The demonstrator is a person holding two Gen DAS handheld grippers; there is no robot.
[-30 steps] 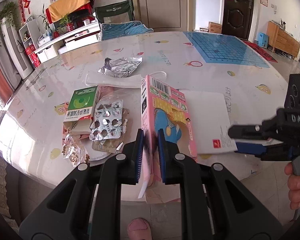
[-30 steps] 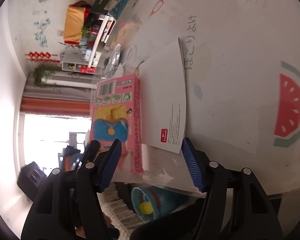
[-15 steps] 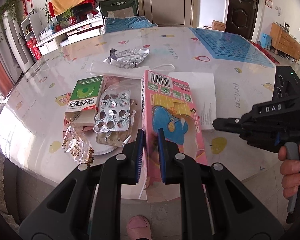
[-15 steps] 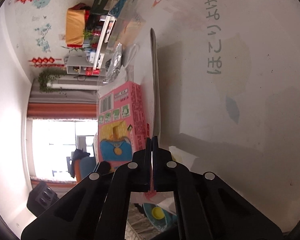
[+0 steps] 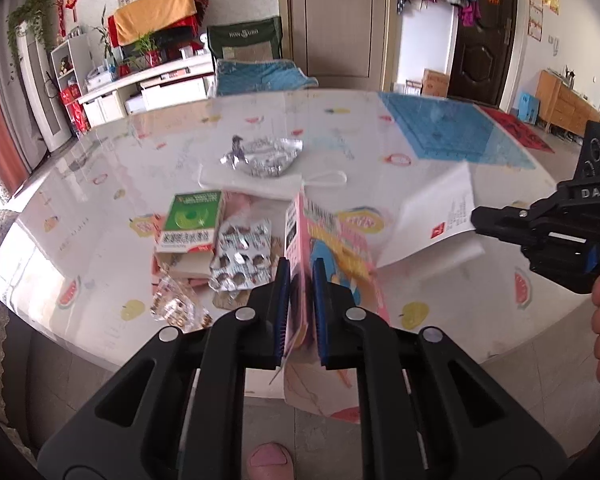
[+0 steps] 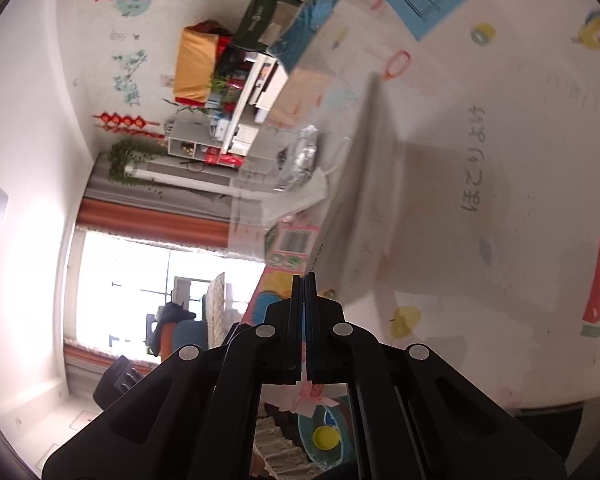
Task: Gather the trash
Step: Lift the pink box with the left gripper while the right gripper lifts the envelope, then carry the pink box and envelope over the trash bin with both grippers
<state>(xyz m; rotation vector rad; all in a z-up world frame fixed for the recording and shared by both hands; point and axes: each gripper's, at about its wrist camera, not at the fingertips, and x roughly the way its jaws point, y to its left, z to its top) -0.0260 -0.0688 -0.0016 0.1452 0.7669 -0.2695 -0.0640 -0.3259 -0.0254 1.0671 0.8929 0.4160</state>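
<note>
Fruit-print round table point(image 5: 100, 264), mid-cleanup: my left gripper point(image 5: 298, 280) clamps the flat pink cardboard box point(image 5: 332, 240), my right gripper point(image 6: 304, 284) pinches the white paper sheet point(image 5: 432, 216) — both lifted; green medicine box point(image 5: 190, 220), blister packs point(image 5: 242, 256), crumpled foil point(image 5: 264, 156) remain.

The pink box point(image 5: 332, 248) and white sheet point(image 5: 432, 216) are motion-blurred; their print is unreadable

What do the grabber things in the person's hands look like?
Both are black plastic. The left gripper has two long arms with round silver screws and blue ribbed pads inside its jaws. The right gripper is black too, with white letters "DAS" and a grey handle.
</note>
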